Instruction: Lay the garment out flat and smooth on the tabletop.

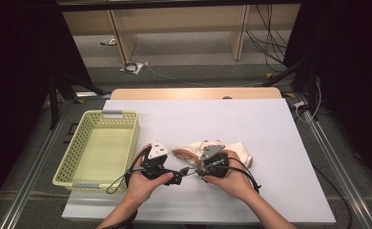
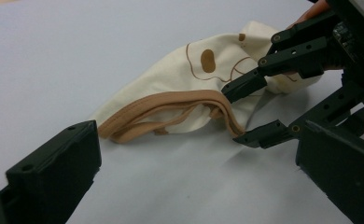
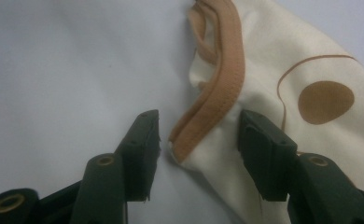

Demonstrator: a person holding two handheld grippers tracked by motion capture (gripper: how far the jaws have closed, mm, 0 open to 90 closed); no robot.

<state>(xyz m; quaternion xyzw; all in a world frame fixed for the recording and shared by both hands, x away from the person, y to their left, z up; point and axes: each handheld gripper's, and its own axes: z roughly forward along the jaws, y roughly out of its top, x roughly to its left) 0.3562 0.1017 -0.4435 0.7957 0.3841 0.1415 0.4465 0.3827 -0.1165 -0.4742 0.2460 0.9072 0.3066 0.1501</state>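
Observation:
A cream cloth garment (image 1: 234, 147) with a tan hem and brown print lies crumpled on the white table cover, in front of the person. My right gripper (image 3: 201, 149) is open. The garment's (image 3: 273, 60) tan hem lies between its jaws, and the pads stand clear of it on both sides. In the high view the right gripper (image 1: 190, 170) is at the garment's near left end. My left gripper (image 1: 177, 178) is just left of it, pointing right. The left gripper (image 2: 194, 177) is wide open and holds nothing, a short way in front of the garment (image 2: 180, 79). Beyond it I see the right gripper (image 2: 248, 112) straddling the hem.
A pale yellow-green perforated basket (image 1: 129, 143) with nothing in it stands at the table's left, close to the left hand. The white cover (image 1: 251, 119) has free room behind and right of the garment. Cables trail from both grippers toward the near edge.

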